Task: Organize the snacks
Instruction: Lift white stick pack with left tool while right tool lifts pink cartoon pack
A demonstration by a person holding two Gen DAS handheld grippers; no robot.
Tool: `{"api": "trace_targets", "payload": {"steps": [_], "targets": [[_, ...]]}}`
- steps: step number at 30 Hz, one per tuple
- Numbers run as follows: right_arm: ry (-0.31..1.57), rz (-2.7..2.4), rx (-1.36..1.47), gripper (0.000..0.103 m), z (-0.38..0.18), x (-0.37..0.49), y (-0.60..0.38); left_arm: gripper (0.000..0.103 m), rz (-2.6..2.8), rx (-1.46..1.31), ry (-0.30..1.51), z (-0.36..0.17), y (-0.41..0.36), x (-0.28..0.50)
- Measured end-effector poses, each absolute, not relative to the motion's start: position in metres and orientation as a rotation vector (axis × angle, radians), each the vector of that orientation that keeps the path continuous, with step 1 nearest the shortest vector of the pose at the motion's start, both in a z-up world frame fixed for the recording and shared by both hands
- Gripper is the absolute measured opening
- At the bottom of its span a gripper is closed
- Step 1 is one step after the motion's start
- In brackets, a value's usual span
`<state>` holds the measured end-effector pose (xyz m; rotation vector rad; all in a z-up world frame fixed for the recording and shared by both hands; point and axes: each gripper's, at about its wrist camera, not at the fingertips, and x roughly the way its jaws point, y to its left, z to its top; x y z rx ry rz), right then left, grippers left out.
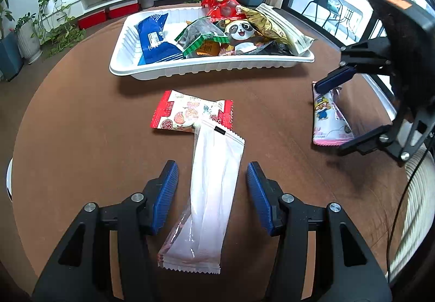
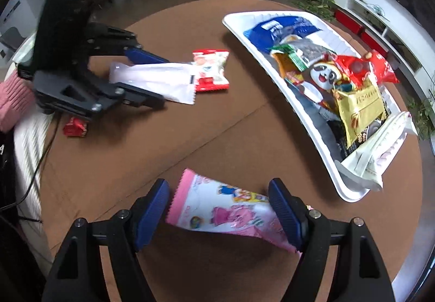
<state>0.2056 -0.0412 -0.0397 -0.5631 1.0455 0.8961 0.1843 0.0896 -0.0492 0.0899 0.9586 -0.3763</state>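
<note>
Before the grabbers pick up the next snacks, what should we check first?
1. White packet sits between the left gripper jaws: ok.
2. Left jaws closed on it: not ok, gaps show on both sides.
3. Pink cartoon packet sits between the right gripper jaws: ok.
4. Right jaws gripping it: not ok, open.
5. White tray has room: ok, bare floor at its left end.
6. White packet free of the red-edged packet: not ok, they overlap.

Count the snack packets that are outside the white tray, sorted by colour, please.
White packet: 1
Red-and-white packet: 1
Pink cartoon packet: 1
Small red wrapper: 1
Total: 4
</note>
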Motion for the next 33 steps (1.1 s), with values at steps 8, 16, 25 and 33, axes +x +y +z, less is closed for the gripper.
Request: {"api": "trace_targets", "payload": {"steps": [8, 16, 25, 33], "targets": [[1.022, 0.934, -0.803, 0.080, -0.028, 0.184, -0.043, 0.050, -0.375, 0.100, 0.953, -0.050, 0.089, 0.184], [1.026, 0.958, -0.985, 0.080, -0.039, 0.175, -0.033, 0.050, -0.376, 0.119, 0.948, -0.050, 0.087, 0.183], [1.101, 0.950, -0.821, 0.066, -0.045, 0.186, -0.049, 0.036, -0.366, 0.152, 0.939, -0.050, 0.085, 0.184], [1.168, 0.863, -0.500, 0.033, -0.040, 0.172, -0.089, 0.014, -0.376, 0.085, 0.952, -0.049, 0.093, 0.188]]}}
